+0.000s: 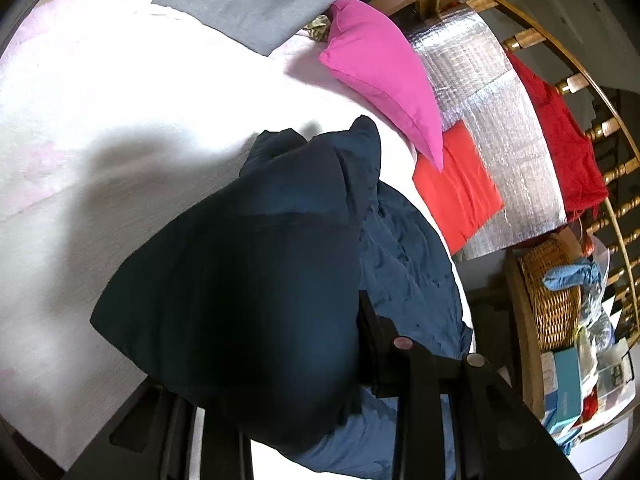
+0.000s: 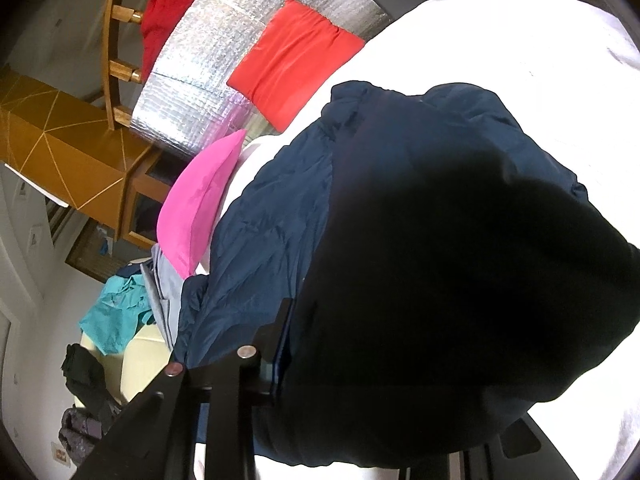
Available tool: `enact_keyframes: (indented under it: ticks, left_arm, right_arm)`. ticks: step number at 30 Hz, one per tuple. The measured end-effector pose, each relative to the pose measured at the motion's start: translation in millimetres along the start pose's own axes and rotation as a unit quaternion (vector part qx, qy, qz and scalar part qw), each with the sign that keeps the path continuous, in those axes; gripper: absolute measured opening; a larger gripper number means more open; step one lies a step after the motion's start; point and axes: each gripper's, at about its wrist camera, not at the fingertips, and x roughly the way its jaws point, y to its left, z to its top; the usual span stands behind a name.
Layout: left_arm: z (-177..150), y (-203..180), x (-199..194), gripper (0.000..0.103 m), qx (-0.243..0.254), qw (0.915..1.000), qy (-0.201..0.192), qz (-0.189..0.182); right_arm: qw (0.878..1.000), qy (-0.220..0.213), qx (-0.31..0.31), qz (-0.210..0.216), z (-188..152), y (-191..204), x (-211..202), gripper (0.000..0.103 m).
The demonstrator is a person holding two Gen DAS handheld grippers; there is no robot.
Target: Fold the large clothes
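Starting in the left view: lying bunched on the white bed cover [image 1: 120, 120], from centre toward 5 o'clock, the navy jacket [image 1: 408, 264], with one dark fold lifting right up against the lens. Draping over the left tool [image 1: 320, 340], that fold is burying the fingertips, so not being able to tell whether pinching cloth or standing spread; judging by the raised fold, probably gripping.

Risking, from here:
- Grabbing only a thin outer layer and letting the slick shell slide out mid-fold, dropping the jacket back in a heap.
- Dragging the bed cover along, if caught together with the jacket.
- Sweeping the cloth toward 2 o'clock and knocking the pink cushion [image 1: 380, 72] or the red cushion [image 1: 456, 192], both sitting near the jacket's far edge.
- Folding blind and crooked, with neither lens seeing the hem.

Moving to the right view: showing the same jacket filling centre to 4 o'clock, again blacking out the lens. Hiding the right tool [image 2: 380, 340] likewise; only one finger showing at 7 o'clock, so again not being able to tell its state.

Staying hidden or unclear: sleeves, collar, zip and the jacket's full outline; the bed's near edge; the grey garment [image 1: 248, 4] being cut off at 12 o'clock in the left view.
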Motion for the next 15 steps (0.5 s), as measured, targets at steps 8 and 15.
enact_keyframes:
  ticks: [8, 15]
  left_arm:
    - [-7, 2, -18, 0.032, 0.031, 0.9994, 0.008, 0.017]
    - [-3, 13, -10, 0.037, 0.028, 0.9984, 0.037, 0.034]
  right_arm:
    - [1.000, 0.010, -0.006, 0.004, -12, 1, -11, 0.034]
    - [1.000, 0.029, -0.007, 0.002, -19, -4, -6, 0.035]
